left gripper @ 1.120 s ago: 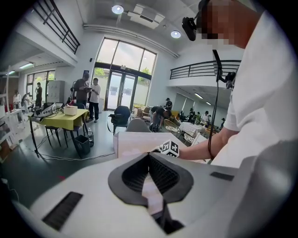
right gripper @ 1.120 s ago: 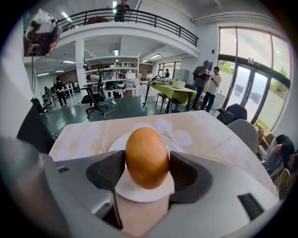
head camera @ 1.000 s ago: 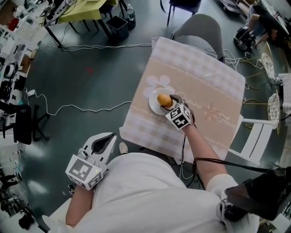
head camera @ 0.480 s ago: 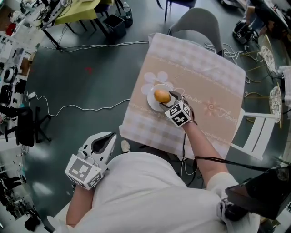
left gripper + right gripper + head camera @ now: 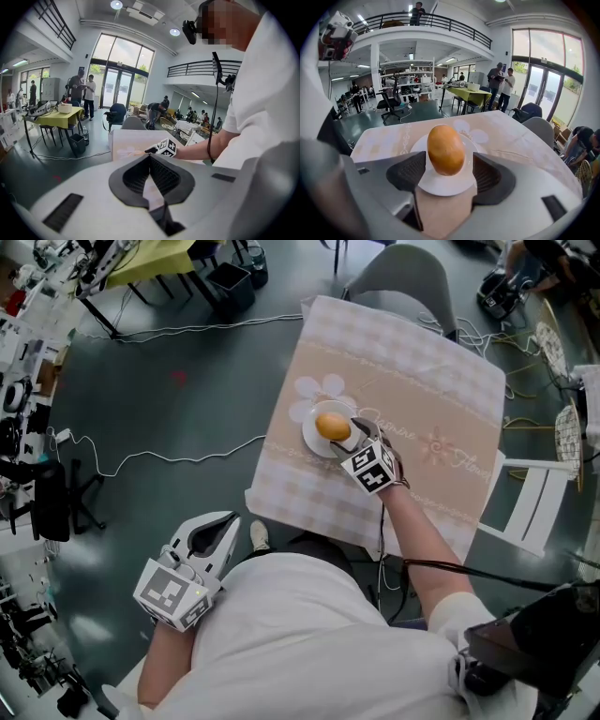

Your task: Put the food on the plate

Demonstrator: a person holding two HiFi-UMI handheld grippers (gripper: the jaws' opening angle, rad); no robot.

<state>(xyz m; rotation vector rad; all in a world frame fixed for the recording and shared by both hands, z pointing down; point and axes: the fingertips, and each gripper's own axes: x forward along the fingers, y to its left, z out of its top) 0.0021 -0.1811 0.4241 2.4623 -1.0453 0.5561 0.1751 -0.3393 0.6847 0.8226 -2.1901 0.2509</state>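
The egg-shaped orange-brown food (image 5: pixel 446 149) sits on the white plate (image 5: pixel 440 186), left of centre on the tablecloth (image 5: pixel 422 399). It looks light, smooth and probably soft, so its flanks want gentle pressure. The right gripper (image 5: pixel 449 161) brackets it with its jaws apart, not pinching. The left gripper (image 5: pixel 150 161) has its jaws together, empty, near the person's side.

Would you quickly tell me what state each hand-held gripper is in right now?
Left hand-held gripper: closed, empty.
Right hand-held gripper: open around the food on the plate.

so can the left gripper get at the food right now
Probably not without a big move: the left gripper hangs low at the person's side, clear of the table, while the right gripper, jaws apart, flanks the food.
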